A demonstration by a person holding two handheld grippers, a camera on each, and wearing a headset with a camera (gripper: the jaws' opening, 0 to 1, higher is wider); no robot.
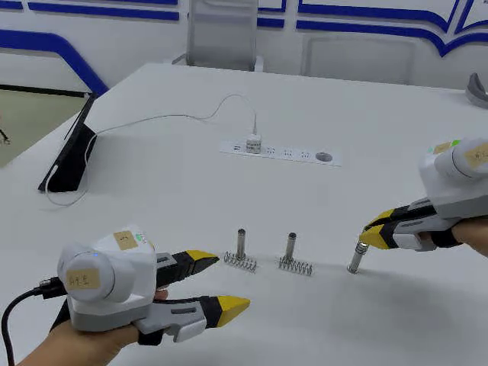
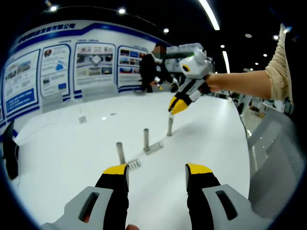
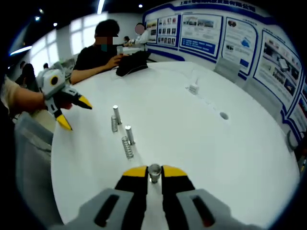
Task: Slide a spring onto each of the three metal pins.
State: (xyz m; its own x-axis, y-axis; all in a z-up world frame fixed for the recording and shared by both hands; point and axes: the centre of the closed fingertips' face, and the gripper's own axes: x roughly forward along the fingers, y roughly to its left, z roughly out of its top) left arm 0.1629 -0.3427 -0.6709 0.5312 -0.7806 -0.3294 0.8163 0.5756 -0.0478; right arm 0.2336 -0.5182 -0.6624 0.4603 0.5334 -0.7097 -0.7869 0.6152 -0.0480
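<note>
— Where do the pins stand?
— In a row towards the near edge of the tabletop. The left pin and middle pin, short grey metal, are upright.
— The springs?
— The left spring and middle spring lie flat, each at its pin's foot.
— The third?
— The right pin leans, its top pinched in the right gripper.

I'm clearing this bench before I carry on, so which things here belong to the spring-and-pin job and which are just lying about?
Job: left pin, middle pin, right pin in the right claw, left spring and middle spring lying beside their pins, open left claw.
Lying about: power strip, charger and cable, dark tablet, chair.
</note>
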